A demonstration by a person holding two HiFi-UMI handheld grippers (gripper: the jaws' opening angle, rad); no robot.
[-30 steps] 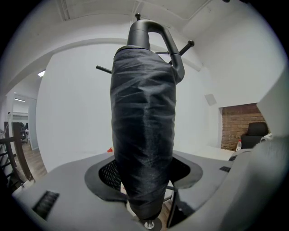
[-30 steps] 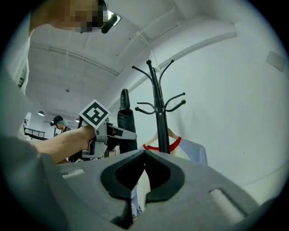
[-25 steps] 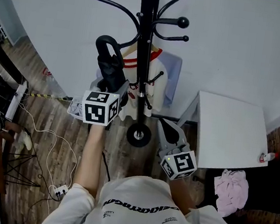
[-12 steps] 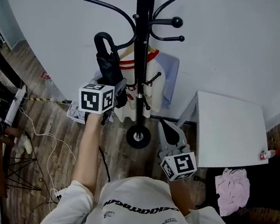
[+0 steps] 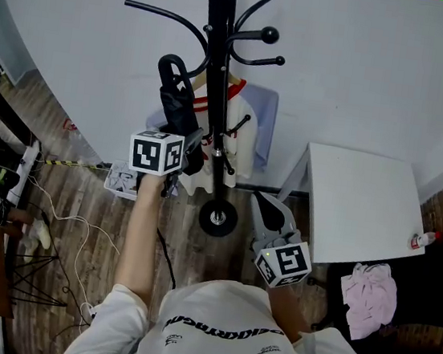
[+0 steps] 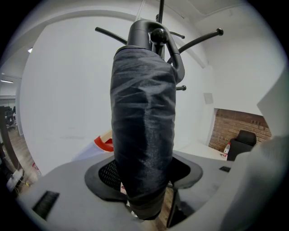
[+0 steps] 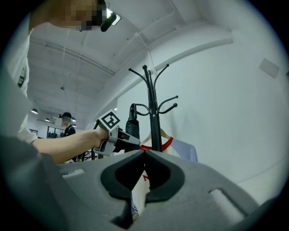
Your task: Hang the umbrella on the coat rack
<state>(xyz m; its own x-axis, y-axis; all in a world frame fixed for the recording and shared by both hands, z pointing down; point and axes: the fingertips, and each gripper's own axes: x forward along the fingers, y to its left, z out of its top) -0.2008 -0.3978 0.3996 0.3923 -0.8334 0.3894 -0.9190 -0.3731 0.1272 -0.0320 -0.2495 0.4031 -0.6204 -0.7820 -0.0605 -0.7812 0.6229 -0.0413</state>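
Up against the coat rack [image 5: 213, 66], holds a folded black umbrella [image 5: 178, 111] upright in the left tool [image 5: 184, 138], jaws clenched on the wrapped canopy partway down. Carries it just left of the black pole, curved handle [image 5: 171, 67] on top, below the long arm [image 5: 158, 12] sweeping out to the left. Seen from the left gripper view, puts that handle right up among the rack's hooks; cannot tell whether touching 1 of them.

Holds the right tool [image 5: 260, 201] low, just right of the rack's round base [image 5: 218, 218], clenched tip to tip with nothing between, aimed level toward the pole.

Behind the umbrella, shows 1 white garment [image 5: 229, 133] with a red collar hanging on the rack. Off to the right, takes in a white desk [image 5: 363, 207], a small bottle [image 5: 425, 238] by its right corner, and a pink cloth [image 5: 366, 296] near its front edge.
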